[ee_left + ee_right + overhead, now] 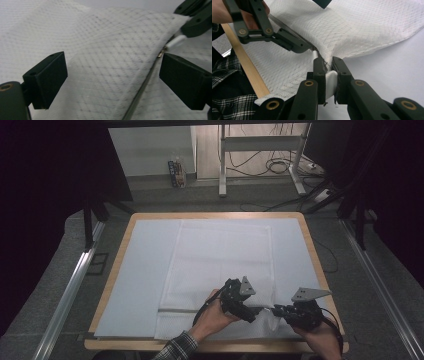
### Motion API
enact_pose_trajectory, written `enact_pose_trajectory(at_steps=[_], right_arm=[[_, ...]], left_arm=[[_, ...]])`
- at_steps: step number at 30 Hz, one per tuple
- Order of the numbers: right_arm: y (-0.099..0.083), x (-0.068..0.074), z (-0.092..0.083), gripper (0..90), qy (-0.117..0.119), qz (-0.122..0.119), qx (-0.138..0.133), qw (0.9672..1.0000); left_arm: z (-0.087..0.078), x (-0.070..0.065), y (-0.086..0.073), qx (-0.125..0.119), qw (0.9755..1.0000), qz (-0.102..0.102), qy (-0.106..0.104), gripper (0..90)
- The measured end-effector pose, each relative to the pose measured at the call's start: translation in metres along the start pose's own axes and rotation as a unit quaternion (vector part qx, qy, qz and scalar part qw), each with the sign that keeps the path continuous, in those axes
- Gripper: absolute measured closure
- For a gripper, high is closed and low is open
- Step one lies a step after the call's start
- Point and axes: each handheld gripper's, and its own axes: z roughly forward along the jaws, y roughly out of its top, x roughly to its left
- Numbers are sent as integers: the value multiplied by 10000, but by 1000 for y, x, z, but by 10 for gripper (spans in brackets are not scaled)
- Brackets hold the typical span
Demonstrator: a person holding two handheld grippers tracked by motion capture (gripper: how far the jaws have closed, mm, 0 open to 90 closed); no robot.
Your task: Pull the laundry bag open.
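High view: white mesh bag (220, 265) on table (310, 240), centre; both grippers at its lower right corner.

Left gripper view: left gripper (112, 75) wide, nothing clamped; zipper pull (162, 53) at right.

Right gripper view: right gripper (327, 67) narrow, pinching bag corner.

Risk: weak pinch lets fabric slip, zipper jams.

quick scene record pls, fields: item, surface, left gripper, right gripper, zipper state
item: white mesh zip bag, lying flat, near right corner lifted
surface: pale sheet over wooden table
left gripper: jaws open, astride the zipper line, close to the metal pull
right gripper: jaws shut on the bag's corner by the zipper's end
zipper state: closed along the stretch in the left gripper view
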Motion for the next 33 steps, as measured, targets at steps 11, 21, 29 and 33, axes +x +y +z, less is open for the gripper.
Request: enact_pose_trajectory(at_steps=[11, 21, 29, 33], right_arm=[[0, 0, 0, 805, -13, 3, -14, 10000], [0, -1, 0, 802, 10, 23, -21, 10000], [-1, -1, 0, 800, -10, 29, -14, 10000], [-1, -1, -1, 800, -34, 36, -19, 10000]], left_arm=[[6, -17, 12, -5, 9995, 269, -176, 86], [12, -19, 20, 36, 9998, 184, -49, 83], [8, -18, 15, 197, 9996, 208, -31, 69], [0, -15, 8, 249, 9996, 144, 19, 68]])
